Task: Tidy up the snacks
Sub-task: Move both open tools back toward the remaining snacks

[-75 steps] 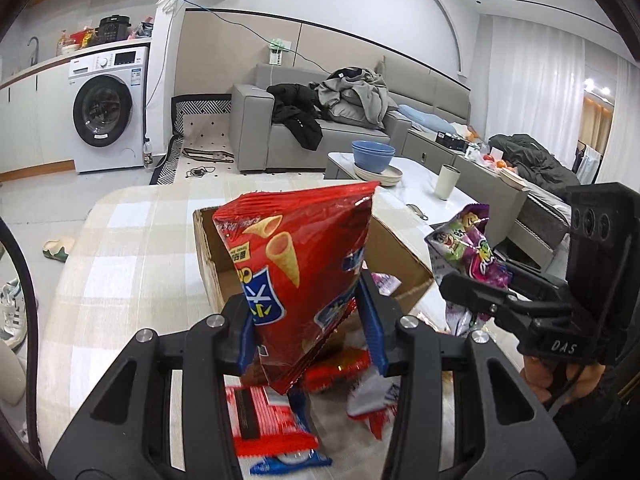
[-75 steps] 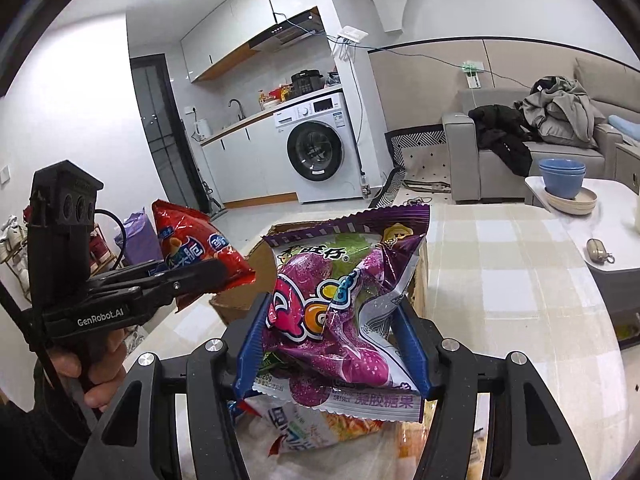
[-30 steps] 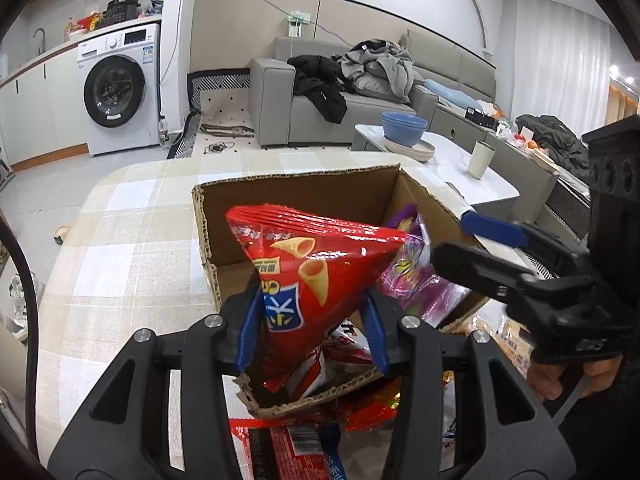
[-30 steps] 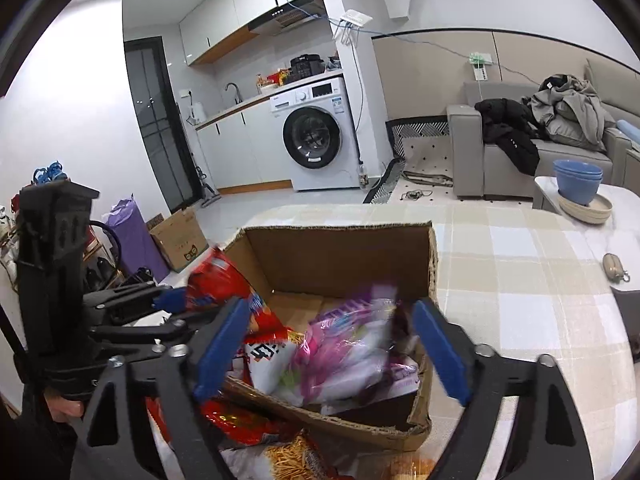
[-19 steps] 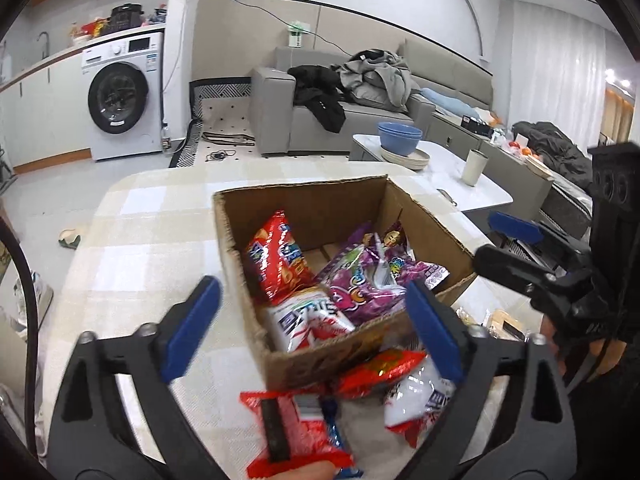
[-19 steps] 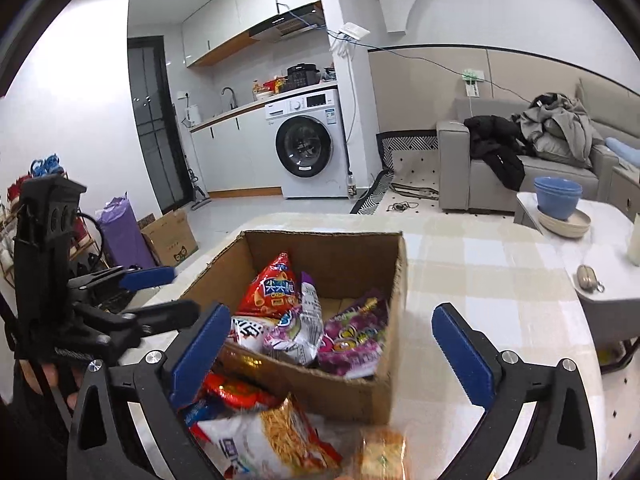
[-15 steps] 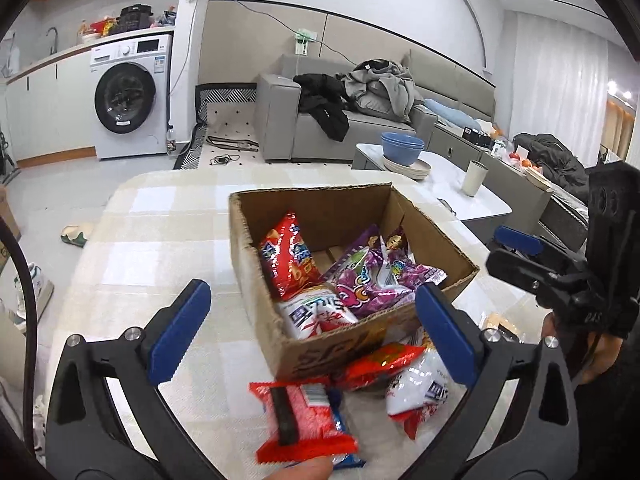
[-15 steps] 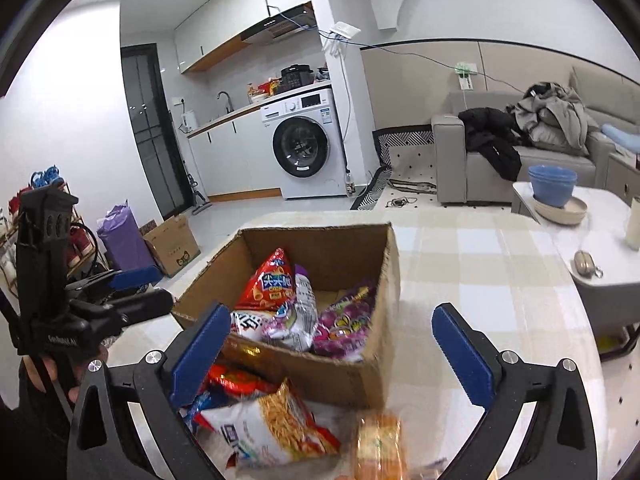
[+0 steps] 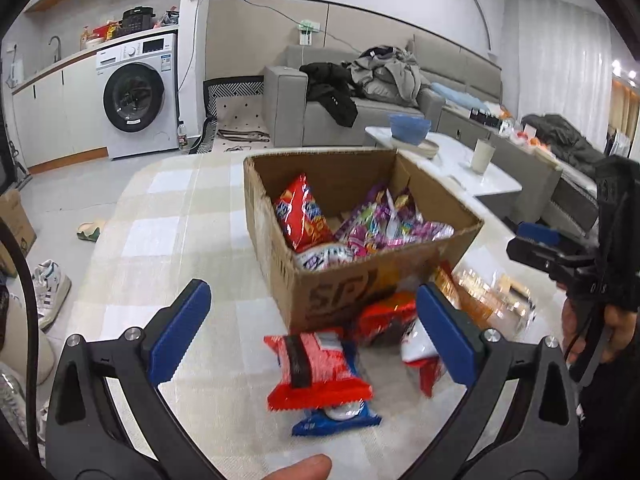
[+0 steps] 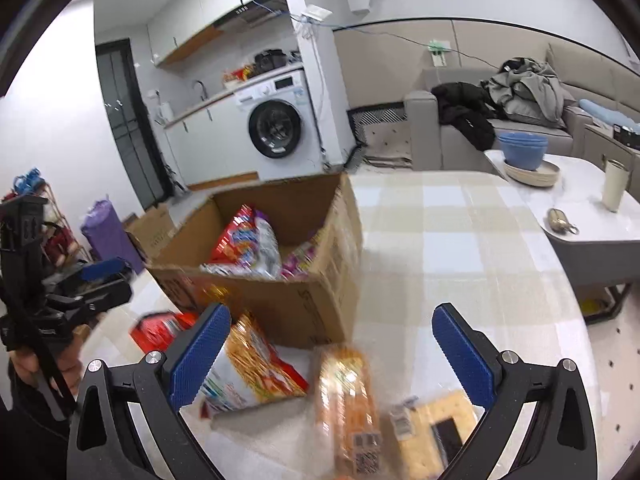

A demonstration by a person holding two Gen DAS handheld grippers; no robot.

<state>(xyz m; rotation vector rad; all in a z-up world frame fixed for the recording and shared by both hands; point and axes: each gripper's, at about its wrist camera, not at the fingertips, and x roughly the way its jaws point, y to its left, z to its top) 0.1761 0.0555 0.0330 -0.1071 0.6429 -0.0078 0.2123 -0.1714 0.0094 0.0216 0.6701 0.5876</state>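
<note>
Cardboard box [image 9: 340,296] with snack bags [image 9: 304,216]

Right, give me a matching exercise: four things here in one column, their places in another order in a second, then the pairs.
Things:
1. purple candy bag
2. blue bowl
3. red wafer pack
4. orange cracker pack

Places:
A. on the white side table
B. on the tablecloth, between the open left gripper's fingers
C. inside the cardboard box
D. on the tablecloth, between the open right gripper's fingers

Pairs: 1-C, 2-A, 3-B, 4-D
</note>
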